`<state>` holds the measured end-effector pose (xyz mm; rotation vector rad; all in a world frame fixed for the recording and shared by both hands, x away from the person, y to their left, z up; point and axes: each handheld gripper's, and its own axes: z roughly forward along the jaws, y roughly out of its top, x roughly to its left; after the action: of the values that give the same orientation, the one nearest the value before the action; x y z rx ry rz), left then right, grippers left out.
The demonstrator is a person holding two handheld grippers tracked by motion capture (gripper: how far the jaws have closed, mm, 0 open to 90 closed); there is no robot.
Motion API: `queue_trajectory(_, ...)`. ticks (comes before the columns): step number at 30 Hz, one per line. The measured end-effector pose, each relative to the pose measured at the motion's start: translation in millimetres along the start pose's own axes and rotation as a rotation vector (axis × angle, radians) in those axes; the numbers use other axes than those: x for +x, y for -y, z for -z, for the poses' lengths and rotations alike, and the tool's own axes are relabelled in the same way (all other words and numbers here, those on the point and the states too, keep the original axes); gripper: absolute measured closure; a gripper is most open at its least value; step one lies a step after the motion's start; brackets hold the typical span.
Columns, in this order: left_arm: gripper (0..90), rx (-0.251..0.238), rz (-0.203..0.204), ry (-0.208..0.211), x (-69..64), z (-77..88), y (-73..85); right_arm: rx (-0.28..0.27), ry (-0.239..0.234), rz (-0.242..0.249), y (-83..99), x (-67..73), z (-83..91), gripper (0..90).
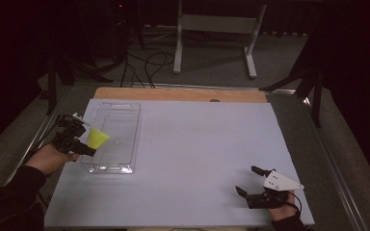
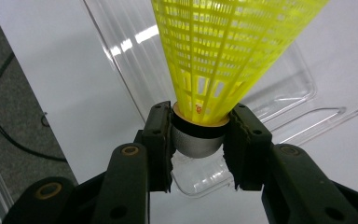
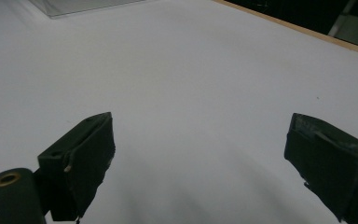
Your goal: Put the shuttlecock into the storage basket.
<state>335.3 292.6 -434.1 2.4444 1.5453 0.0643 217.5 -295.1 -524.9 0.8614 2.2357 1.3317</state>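
Note:
A yellow plastic shuttlecock (image 1: 98, 138) with a silver-grey base (image 2: 196, 140) is held over the left edge of a clear plastic tray (image 1: 118, 115). My left gripper (image 1: 84, 140) is shut on the base, its two black pads (image 2: 157, 140) pressing it from both sides, the yellow skirt (image 2: 228, 51) pointing away over the tray (image 2: 284, 88). At the near right of the white board my right gripper (image 1: 249, 180) rests open, and its jaws stand wide apart over bare white surface, with nothing between the fingers (image 3: 81, 158).
The white board (image 1: 197, 144) lies on a wooden table whose far edge (image 1: 183, 94) shows. Beyond it, cables (image 1: 144, 62) and a white stand's legs (image 1: 212, 43) sit on grey floor. A dark cable (image 2: 4, 121) runs on the floor left of the board.

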Motion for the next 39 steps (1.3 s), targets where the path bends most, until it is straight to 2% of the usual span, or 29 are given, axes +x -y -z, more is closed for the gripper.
queue_trajectory(6,64.0,0.037,-0.007,0.008,0.3,-3.2,-3.5,0.0,0.0,0.001,0.0,-0.2,0.0,8.6)
queue_trajectory(11,63.7,0.07,-0.044,-0.013,-3.8,-3.0,-6.2,0.0,0.0,0.0,0.1,-0.1,0.1,8.6)
queue_trajectory(14,62.4,0.063,-0.039,-0.014,-4.5,-0.6,-7.7,-0.003,-0.001,0.001,0.2,-0.7,0.2,8.6)
queue_trajectory(16,56.5,0.059,-0.038,-0.024,-4.9,1.8,-8.8,-0.003,-0.002,-0.002,0.2,-0.6,0.2,8.6)
queue_trajectory(18,49.1,0.067,-0.057,-0.048,-7.6,3.3,-9.5,-0.002,0.0,0.0,0.0,-0.5,0.4,8.6)
queue_trajectory(21,40.4,0.07,-0.058,-0.047,-9.1,4.6,-10.3,-0.003,0.001,-0.002,-0.1,-0.4,0.6,8.6)
queue_trajectory(25,33.0,0.077,-0.065,-0.046,-10.6,5.1,-10.5,-0.002,0.0,-0.003,-0.2,-0.3,0.5,8.6)
queue_trajectory(30,25.0,0.073,-0.059,-0.032,-10.9,5.8,-11.0,-0.004,0.002,-0.002,-0.1,-0.6,0.6,8.6)
queue_trajectory(34,20.9,0.063,-0.064,-0.035,-13.8,8.6,-12.8,-0.003,0.001,0.0,-0.2,-0.3,0.5,8.6)
queue_trajectory(38,13.5,0.053,-0.072,-0.021,-16.7,11.7,-15.1,-0.004,0.003,-0.001,-0.1,-0.6,0.6,8.6)
queue_trajectory(39,13.5,0.045,-0.076,0.013,-17.7,14.3,-16.7,-0.003,0.004,-0.001,-0.1,-0.6,0.6,8.6)
